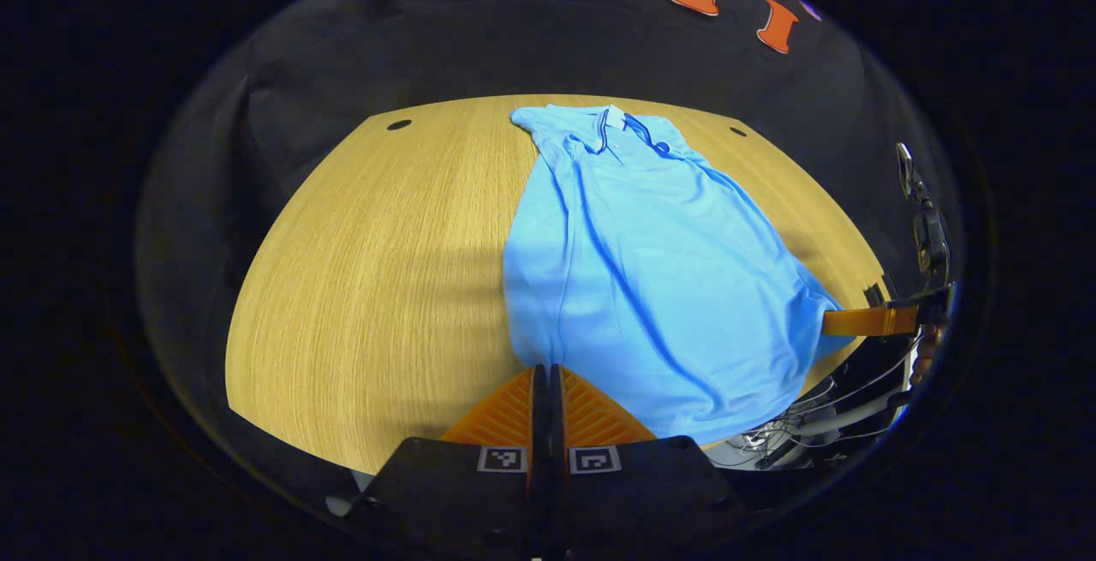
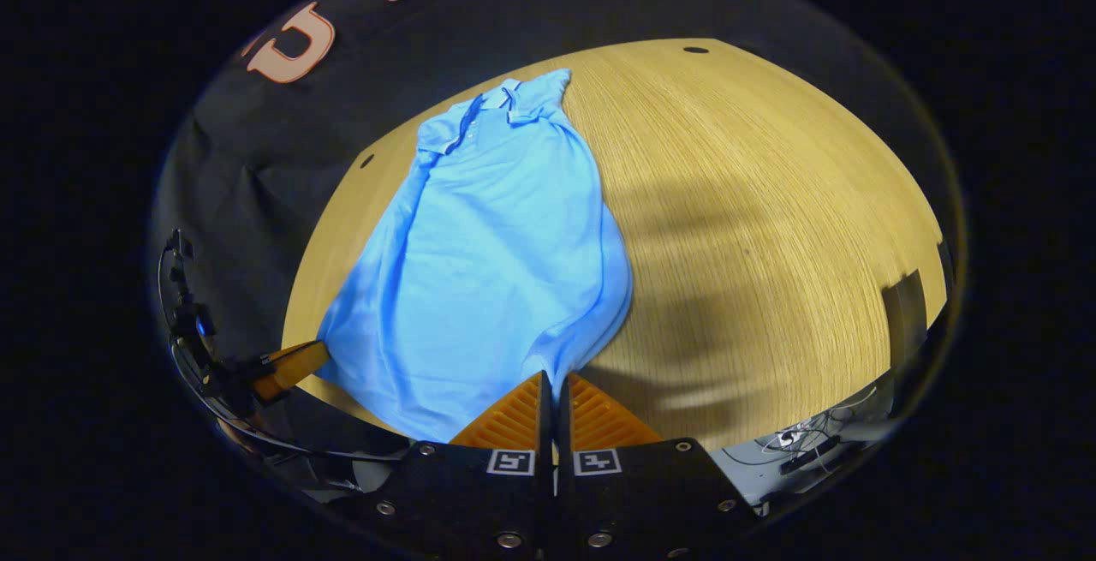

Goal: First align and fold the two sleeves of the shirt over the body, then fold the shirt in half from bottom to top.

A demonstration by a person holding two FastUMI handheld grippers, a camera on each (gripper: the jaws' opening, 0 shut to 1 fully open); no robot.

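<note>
Light blue polo shirt [image 1: 659, 278] spread lengthwise on the wooden table [image 1: 377, 270], collar [image 1: 621, 128] at the far end by the black cloth wall, hem at the near table edge. Sleeves already folded in over the body, leaving a long narrow shape; long creases down the fabric.

Left gripper [image 1: 548, 373] at the near table edge, at the shirt's near left hem corner; fingers closed tight together, tips meeting the hem. Cannot tell for sure from the left gripper view whether cloth sits between them. Same gripper seen in the right gripper view [image 2: 295, 364], low at the shirt's other near corner, its tip touching the blue edge.

Right gripper [image 2: 552, 381] at the shirt's near right hem corner, fingers pressed together with the blue hem running down into the seam between them, so pinching the shirt's edge. Seen in the left gripper view [image 1: 865, 321] at the shirt's far-side hem corner, tip tucked against the fabric.

Bare wood either side of the shirt, with soft shadows across it. Loose cables [image 1: 813, 424] below the near table edge, beyond the shirt's right corner.
</note>
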